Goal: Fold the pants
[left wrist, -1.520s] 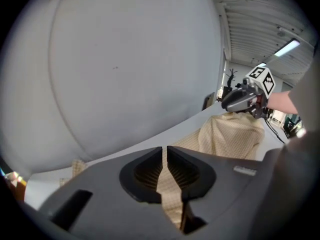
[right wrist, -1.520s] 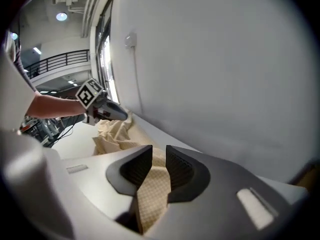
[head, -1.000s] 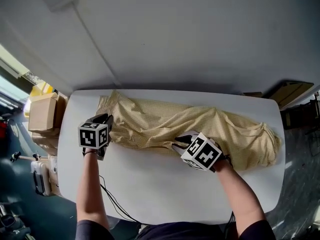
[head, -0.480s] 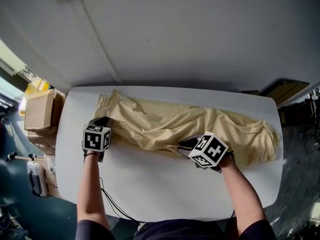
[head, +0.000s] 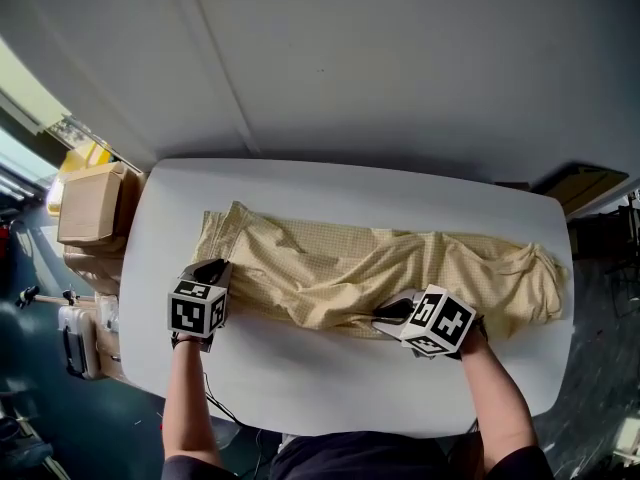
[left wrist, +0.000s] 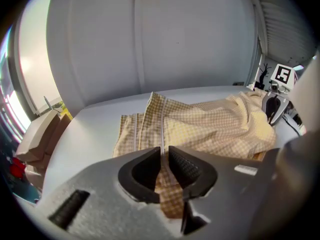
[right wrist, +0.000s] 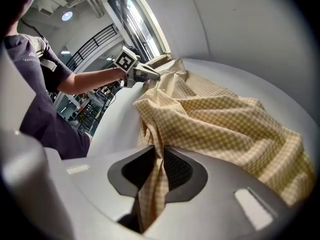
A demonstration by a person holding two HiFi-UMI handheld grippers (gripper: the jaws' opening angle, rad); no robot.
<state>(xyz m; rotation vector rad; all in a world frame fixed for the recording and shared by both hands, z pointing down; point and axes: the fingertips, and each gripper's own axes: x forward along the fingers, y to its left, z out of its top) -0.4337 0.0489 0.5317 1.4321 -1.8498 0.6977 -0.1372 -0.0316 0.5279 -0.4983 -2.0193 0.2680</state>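
**Both grippers clamp the pants' near edge and draw it toward you**

Your left gripper [head: 213, 268] and right gripper [head: 393, 311] each pinch a fold of the checked yellow pants [head: 380, 258]. Both pairs of jaws have just been closing onto the cloth. Over the last second the pants have slid from the table's [head: 300, 388] far edge toward its middle, still stretched from the left edge to the right. You seem to be squaring them up before the first fold. The head view shows the whole garment, but the marker cubes [head: 195, 308] hide the grip. Only the gripper views show cloth trapped between the pads [left wrist: 185, 166].
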